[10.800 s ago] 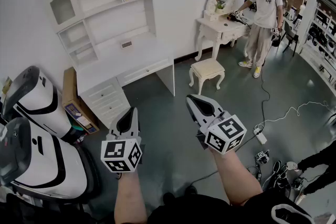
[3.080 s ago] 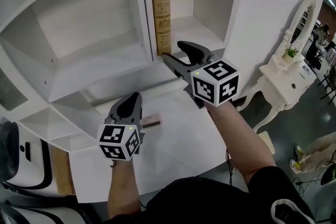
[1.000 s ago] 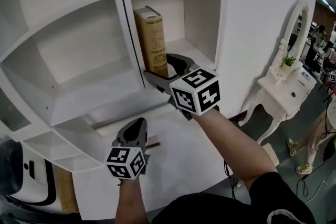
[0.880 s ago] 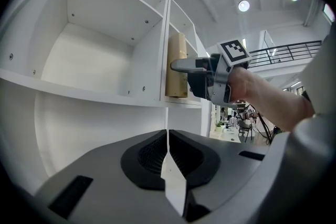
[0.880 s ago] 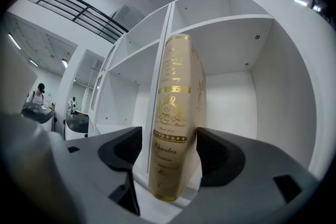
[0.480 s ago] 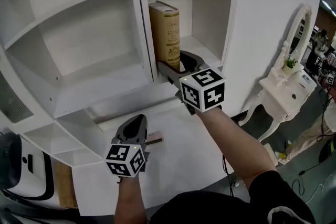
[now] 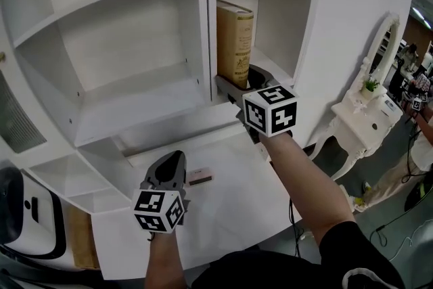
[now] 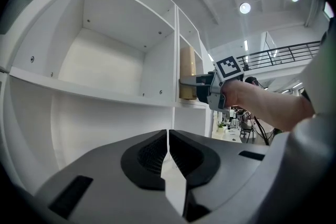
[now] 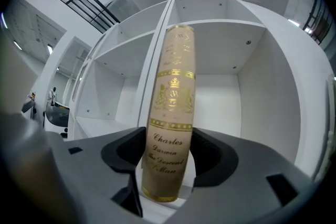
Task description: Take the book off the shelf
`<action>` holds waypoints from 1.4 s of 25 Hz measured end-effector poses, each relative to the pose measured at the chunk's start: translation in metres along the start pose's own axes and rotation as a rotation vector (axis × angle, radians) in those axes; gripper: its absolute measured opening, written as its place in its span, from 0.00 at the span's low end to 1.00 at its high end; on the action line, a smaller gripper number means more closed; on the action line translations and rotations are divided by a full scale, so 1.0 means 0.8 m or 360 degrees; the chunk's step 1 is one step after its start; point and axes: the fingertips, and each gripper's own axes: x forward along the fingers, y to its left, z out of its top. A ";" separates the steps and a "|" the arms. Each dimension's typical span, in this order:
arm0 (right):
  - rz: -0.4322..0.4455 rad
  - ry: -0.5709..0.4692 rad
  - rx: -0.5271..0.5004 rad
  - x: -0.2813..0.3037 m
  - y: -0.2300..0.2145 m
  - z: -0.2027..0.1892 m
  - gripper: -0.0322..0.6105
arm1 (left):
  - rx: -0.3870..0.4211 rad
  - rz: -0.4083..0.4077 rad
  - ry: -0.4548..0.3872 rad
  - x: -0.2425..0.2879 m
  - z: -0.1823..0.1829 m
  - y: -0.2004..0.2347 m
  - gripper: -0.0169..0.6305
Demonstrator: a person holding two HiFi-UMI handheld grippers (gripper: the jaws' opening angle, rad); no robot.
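The right tool (image 7: 238, 80), jaws just closing, clamps the book (image 7: 235, 44) low on its spine, upright at the left edge of the shelf (image 7: 274, 72); likely stiff, heavy, slick-covered; left tool (image 7: 170, 162) idles, jaws together

Head cam: steeply down onto shelf unit (image 7: 135, 108). Right gripper view: level, tight on book (image 9: 170, 128) spine. Left gripper view: farther back, level; all share the book.

The book (image 9: 170, 113) has a matt tan spine with shiny gilt lettering. The shelf (image 7: 135, 101) is smooth white-painted board with a faint sheen. The left tool (image 8: 168, 139) is matt dark grey plastic with ribbed pads.
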 end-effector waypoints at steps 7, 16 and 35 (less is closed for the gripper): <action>-0.0020 0.0050 -0.0001 -0.008 0.009 0.001 0.41 | -0.0025 -0.0097 -0.0016 -0.012 -0.012 -0.001 0.05; -0.0040 -0.0024 0.0047 -0.056 -0.001 0.008 0.39 | -0.0028 -0.0143 -0.0002 -0.008 -0.011 -0.020 0.05; 0.0300 -0.0270 0.0319 -0.193 -0.108 0.001 0.37 | 0.0044 0.0021 0.0019 0.065 0.012 -0.156 0.05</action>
